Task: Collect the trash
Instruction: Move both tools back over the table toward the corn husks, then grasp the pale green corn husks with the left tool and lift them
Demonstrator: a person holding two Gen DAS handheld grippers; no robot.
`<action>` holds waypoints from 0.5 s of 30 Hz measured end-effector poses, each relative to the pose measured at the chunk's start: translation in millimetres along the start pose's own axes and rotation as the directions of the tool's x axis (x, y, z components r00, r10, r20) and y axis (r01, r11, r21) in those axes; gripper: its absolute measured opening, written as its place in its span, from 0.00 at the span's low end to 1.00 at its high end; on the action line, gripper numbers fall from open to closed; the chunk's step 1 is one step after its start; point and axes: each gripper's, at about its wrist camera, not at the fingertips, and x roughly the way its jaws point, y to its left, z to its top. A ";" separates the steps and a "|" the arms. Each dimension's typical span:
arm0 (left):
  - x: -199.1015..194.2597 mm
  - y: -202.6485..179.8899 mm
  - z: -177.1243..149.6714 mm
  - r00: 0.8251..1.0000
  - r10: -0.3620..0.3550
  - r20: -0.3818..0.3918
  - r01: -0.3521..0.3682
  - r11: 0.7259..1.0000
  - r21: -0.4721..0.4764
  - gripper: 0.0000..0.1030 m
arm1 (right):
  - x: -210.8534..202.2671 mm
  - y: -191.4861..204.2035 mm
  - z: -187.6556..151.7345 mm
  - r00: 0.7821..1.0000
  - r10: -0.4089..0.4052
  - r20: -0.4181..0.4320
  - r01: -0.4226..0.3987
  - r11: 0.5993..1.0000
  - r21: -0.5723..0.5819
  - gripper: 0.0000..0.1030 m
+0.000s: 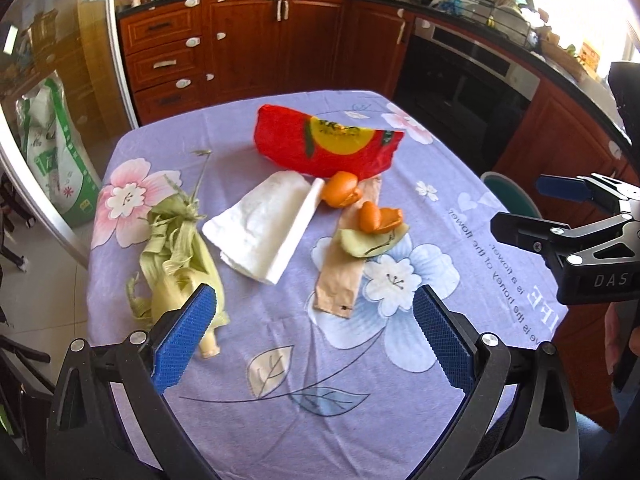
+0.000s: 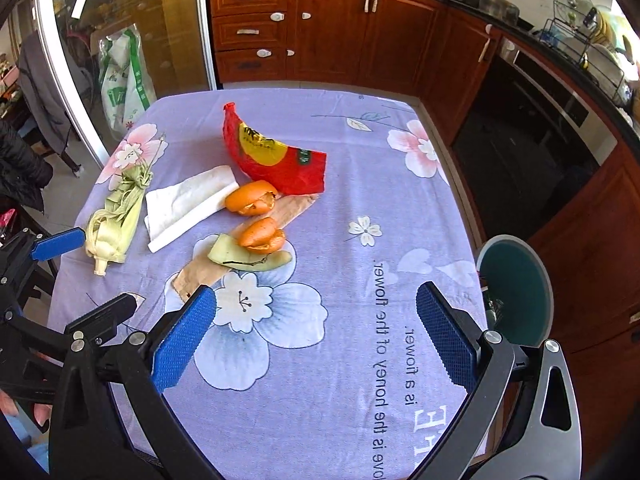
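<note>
On the purple flowered tablecloth [image 1: 280, 360], the trash is spread out. A red bag [image 1: 328, 144] is seen at the far side, with orange peels [image 1: 340, 192] just in front of it. A white napkin [image 1: 260, 228] lies beside a corn husk [image 1: 180, 256]. The left gripper [image 1: 316, 340] and the right gripper [image 2: 316, 340] are held wide open, and nothing is held in them.

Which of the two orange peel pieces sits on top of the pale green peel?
The nearer orange peel; it rests on the green peel. The farther one touches the red bag.
</note>
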 end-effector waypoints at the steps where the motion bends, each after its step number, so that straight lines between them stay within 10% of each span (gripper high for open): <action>1: -0.2 7.6 -2.4 1.000 0.011 0.000 -0.011 1.000 -0.012 0.96 | 3.6 3.5 -0.2 1.000 0.008 -0.006 -0.008 1.000 -0.004 0.93; 15: 32.0 100.1 -27.4 0.996 0.053 -0.066 -0.067 0.972 -0.225 0.96 | 61.6 43.9 1.7 0.993 0.051 -0.108 -0.056 0.997 -0.049 0.93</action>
